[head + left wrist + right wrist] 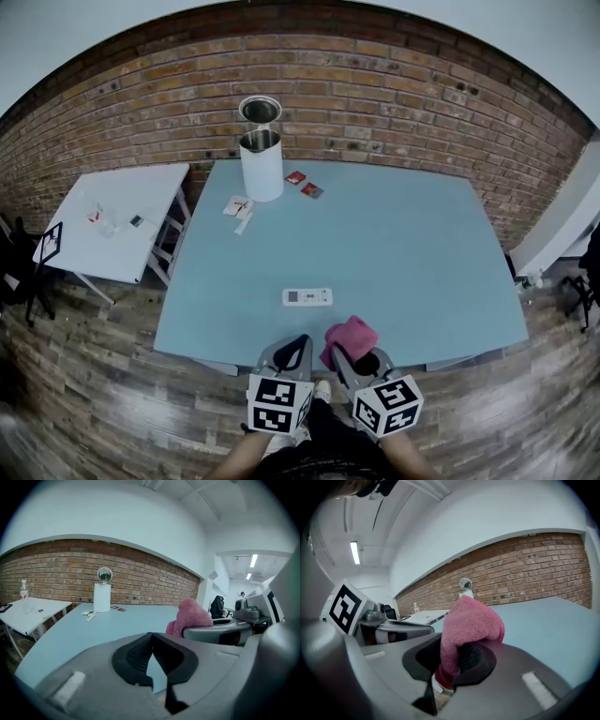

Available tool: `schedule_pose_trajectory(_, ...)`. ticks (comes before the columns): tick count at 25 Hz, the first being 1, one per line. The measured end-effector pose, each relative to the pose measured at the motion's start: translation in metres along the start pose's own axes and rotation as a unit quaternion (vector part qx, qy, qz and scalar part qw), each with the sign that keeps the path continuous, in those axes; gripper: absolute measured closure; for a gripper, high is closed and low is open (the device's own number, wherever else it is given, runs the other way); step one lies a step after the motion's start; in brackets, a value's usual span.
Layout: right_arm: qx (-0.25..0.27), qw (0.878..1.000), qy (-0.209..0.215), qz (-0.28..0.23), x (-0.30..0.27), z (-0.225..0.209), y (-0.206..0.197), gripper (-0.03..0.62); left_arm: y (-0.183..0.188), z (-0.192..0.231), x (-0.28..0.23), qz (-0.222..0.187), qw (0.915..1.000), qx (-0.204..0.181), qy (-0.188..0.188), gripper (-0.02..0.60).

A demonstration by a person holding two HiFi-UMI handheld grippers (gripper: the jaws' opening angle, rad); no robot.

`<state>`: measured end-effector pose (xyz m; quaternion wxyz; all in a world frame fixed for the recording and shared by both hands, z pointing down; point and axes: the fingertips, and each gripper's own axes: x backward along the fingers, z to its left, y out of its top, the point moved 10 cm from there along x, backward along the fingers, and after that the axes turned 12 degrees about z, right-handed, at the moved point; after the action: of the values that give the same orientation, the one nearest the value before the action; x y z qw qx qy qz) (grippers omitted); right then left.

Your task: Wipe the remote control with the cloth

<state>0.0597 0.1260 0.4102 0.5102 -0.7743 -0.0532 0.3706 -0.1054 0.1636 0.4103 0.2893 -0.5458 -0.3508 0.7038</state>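
Two grippers hang over the near edge of the blue table (pixel 412 244), the left gripper (pixel 297 343) pinched closed, the right gripper (pixel 352 351) clamping the pink cloth (pixel 351 334), with the white remote control (pixel 307 297) lying just beyond them toward the brick wall (pixel 375 94).

This looks like an office workroom: a long red brick wall (pixel 375 84) behind a pale blue rectangular table (pixel 403 244), a white folding side table (pixel 122 225), grey wood-plank floor (pixel 94 375), fluorescent ceiling strip lights (pixel 253 560), a black office chair (pixel 217 607).
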Motion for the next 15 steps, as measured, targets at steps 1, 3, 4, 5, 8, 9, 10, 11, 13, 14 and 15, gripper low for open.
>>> schedule_pose_trajectory(1,0.000,1.000,-0.002,-0.001,0.002,0.000,0.000,0.533,0.000,-0.003,0.000,0.000,1.0000,-0.001,0.000,0.582)
schedule_pose_trajectory(3,0.002,1.000,-0.004,-0.001,0.003,0.000,-0.001,0.534,-0.001,-0.006,0.000,0.001,1.0000,-0.003,0.001,0.583)
schedule_pose_trajectory(4,0.004,1.000,-0.004,0.000,0.004,0.001,-0.002,0.533,-0.002,-0.007,0.001,0.001,1.0000,-0.004,0.001,0.583)
schedule_pose_trajectory(5,0.006,1.000,-0.005,0.001,0.004,0.002,-0.002,0.533,-0.003,-0.007,0.001,0.001,1.0000,-0.004,0.001,0.583)
schedule_pose_trajectory(8,0.010,1.000,-0.007,0.000,0.006,0.005,-0.001,0.533,-0.002,-0.010,0.002,0.002,1.0000,-0.004,0.000,0.583)
schedule_pose_trajectory(9,0.011,1.000,-0.007,0.000,0.006,0.005,-0.001,0.533,-0.002,-0.011,0.001,0.002,1.0000,-0.006,0.000,0.583)
schedule_pose_trajectory(10,0.012,1.000,-0.007,-0.001,0.006,0.005,-0.001,0.534,-0.002,-0.012,0.001,0.002,1.0000,-0.008,-0.001,0.583)
schedule_pose_trajectory(11,0.013,1.000,-0.007,-0.001,0.006,0.005,-0.001,0.533,-0.002,-0.013,0.001,0.002,1.0000,-0.009,-0.001,0.583)
schedule_pose_trajectory(13,0.017,1.000,-0.008,-0.003,0.007,0.006,-0.002,0.533,-0.002,-0.014,0.001,0.000,0.9999,-0.011,-0.002,0.583)
schedule_pose_trajectory(14,0.020,1.000,-0.009,-0.004,0.007,0.006,-0.002,0.534,-0.002,-0.015,0.000,-0.001,0.9999,-0.011,-0.003,0.583)
schedule_pose_trajectory(15,0.022,1.000,-0.010,-0.004,0.006,0.006,-0.002,0.533,-0.002,-0.015,0.000,-0.003,0.9999,-0.011,-0.005,0.583)
